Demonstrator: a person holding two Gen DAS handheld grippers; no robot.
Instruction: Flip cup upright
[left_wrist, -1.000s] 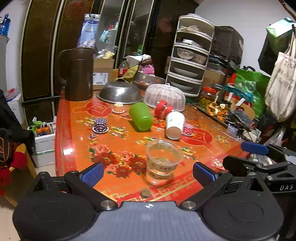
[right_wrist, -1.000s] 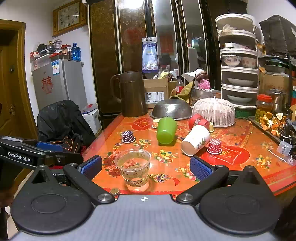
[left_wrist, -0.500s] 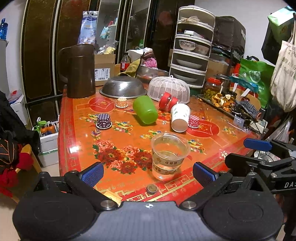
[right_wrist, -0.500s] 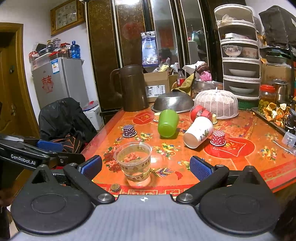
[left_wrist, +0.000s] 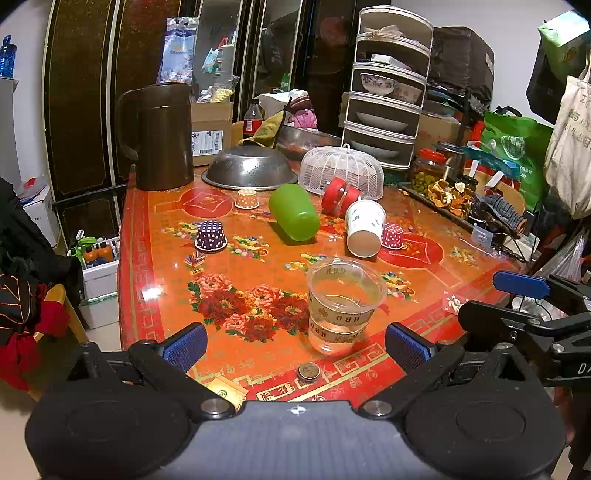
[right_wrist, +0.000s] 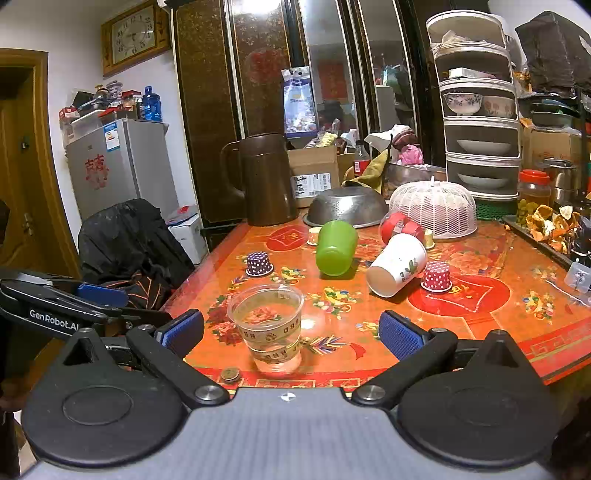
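A clear plastic cup (left_wrist: 343, 302) stands upright near the table's front edge; it also shows in the right wrist view (right_wrist: 269, 325). Behind it a green cup (left_wrist: 293, 212), a white paper cup (left_wrist: 364, 229) and a red cup (left_wrist: 340, 194) lie on their sides. They also show in the right wrist view: green cup (right_wrist: 335, 247), white paper cup (right_wrist: 397, 264), red cup (right_wrist: 400, 226). My left gripper (left_wrist: 295, 345) is open and empty, just short of the clear cup. My right gripper (right_wrist: 291, 332) is open and empty too. Each gripper shows at the edge of the other's view.
The red floral table (left_wrist: 229, 280) holds a brown jug (left_wrist: 159, 136), an upturned steel colander (left_wrist: 249, 168), a white mesh food cover (left_wrist: 341, 170) and small upside-down paper cupcake cups (left_wrist: 210, 236). A coin (left_wrist: 308, 371) lies at the front edge. A tiered rack (left_wrist: 388, 88) stands behind.
Both grippers have drawn back and risen a little from the table. The clear cup now sits farther ahead of the fingers. Nothing on the table has moved.
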